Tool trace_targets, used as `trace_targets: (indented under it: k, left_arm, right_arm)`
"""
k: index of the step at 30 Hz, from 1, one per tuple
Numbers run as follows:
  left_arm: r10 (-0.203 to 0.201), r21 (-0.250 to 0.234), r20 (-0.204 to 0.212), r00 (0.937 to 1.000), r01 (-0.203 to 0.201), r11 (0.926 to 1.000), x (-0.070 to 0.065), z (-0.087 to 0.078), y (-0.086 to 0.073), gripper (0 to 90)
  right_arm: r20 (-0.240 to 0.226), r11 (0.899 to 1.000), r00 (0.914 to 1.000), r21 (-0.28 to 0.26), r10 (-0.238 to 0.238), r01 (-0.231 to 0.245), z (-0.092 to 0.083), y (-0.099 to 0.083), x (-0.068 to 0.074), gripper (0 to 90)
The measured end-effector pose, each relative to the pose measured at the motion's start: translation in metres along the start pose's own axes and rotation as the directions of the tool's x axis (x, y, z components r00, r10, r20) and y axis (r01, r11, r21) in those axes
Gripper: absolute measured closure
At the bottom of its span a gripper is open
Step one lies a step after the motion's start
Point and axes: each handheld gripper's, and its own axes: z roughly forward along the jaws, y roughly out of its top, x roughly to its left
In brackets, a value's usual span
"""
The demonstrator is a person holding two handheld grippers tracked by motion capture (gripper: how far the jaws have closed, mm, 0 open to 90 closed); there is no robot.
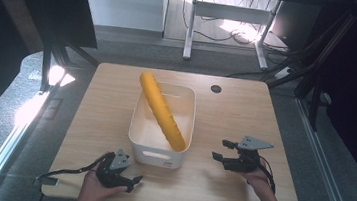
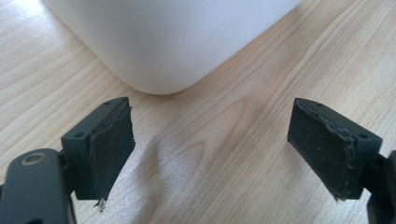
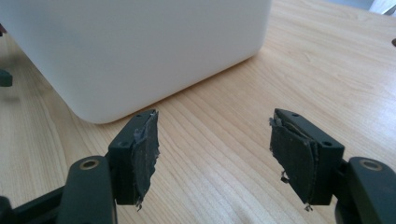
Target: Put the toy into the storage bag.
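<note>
Nearest us, we hold the left claw (image 1: 130,181) low over the wooden surface (image 1: 225,110), its jaws apart and empty, just off the near left corner of the white bin (image 1: 138,135). To the right we hold the right claw (image 1: 221,150) beside the bin, jaws spread with nothing between them. Farther off, the long yellow roll (image 1: 161,110) lies slanted in the bin, its far end jutting over the rim.

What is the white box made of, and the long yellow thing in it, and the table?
The white box looks like smooth matte plastic: rounded corners and a moulded handle slot. The long yellow thing seems to be plastic or foam, dull and ridged along one side; hard to say which. The table looks like pale wood or a wood-look top, with grain lines running across it.
</note>
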Motion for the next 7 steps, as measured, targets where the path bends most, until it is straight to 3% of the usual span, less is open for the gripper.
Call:
trace_targets:
  k: [7]
  left_arm:
    - [-0.002,-0.001,-0.001,1.0,0.002,1.0,0.0006,0.0001,0.0005,14.8]
  right_arm:
    - [0.019,0.999,0.9998,-0.032,0.009,-0.009,-0.0052,0.0012,-0.0024,32.8]
